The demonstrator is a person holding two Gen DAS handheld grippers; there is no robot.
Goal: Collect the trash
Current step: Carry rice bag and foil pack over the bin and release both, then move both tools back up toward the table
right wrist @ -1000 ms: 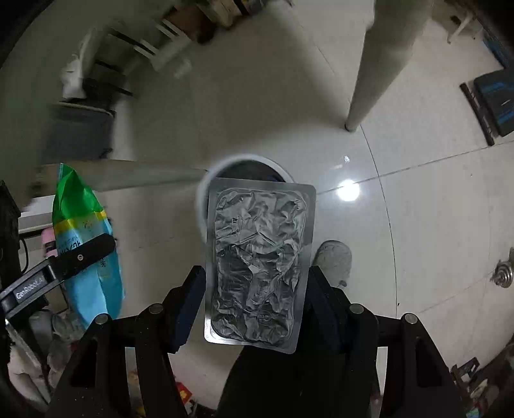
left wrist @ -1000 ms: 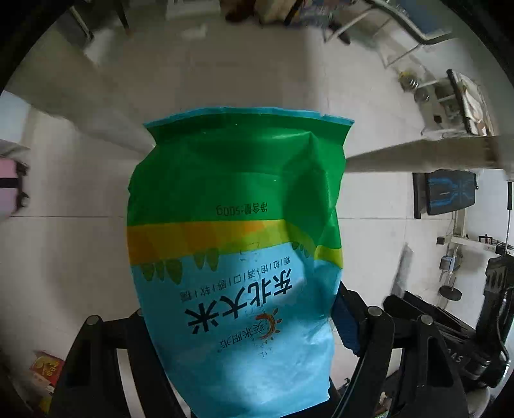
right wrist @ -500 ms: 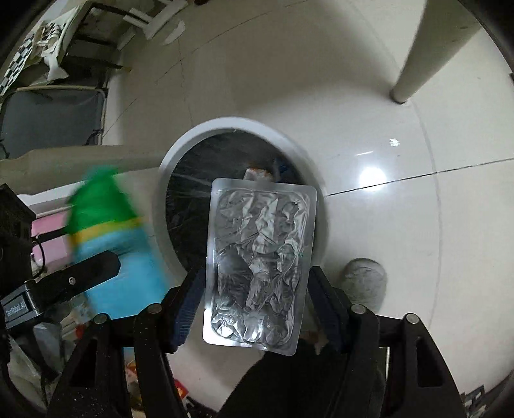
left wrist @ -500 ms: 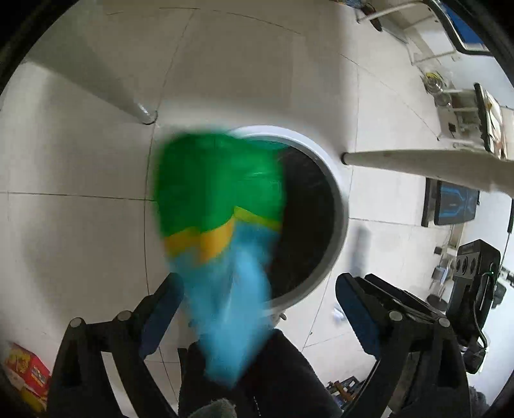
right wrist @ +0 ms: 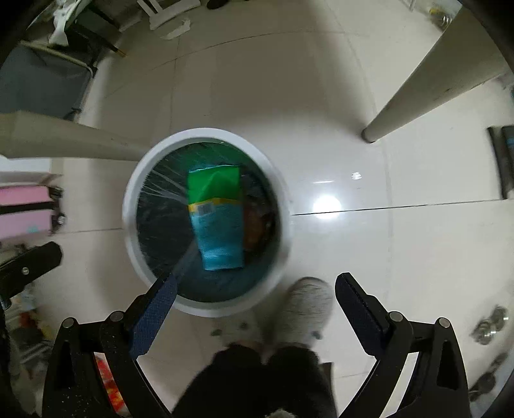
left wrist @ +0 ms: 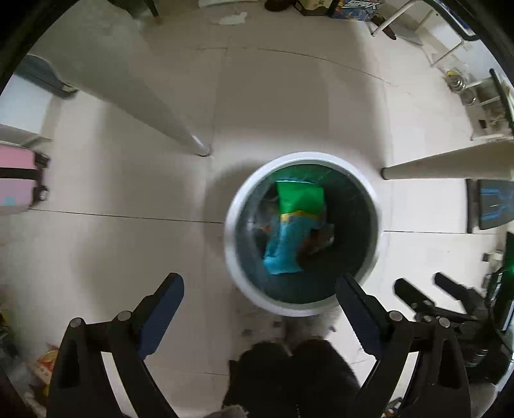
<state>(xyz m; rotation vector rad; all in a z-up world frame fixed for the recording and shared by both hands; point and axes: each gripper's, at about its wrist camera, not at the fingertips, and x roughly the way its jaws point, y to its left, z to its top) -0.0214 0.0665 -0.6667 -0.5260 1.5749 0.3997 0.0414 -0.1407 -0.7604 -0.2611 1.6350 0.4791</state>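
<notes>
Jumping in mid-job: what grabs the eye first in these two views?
The green-and-blue bag lying inside the round white-rimmed trash bin on the tiled floor, seen from above in both views. Below it, the left gripper and the right gripper both hang open and empty.

Pale glossy tiled floor (left wrist: 112, 257) with thin dark grout lines. Bright round light glare on floor (right wrist: 326, 207). Pale table legs slant down to floor: one left of centre (left wrist: 167, 119), one at right (left wrist: 449, 165). Pink suitcase (left wrist: 17, 183) with black band at far left edge. Dark blue mat (left wrist: 493, 209) at far right. Grey fluffy slipper (right wrist: 308, 305) on floor near bottom centre. Dark grey fabric bin (right wrist: 41, 83) at upper left. White metal rack (left wrist: 414, 25) along top.
</notes>
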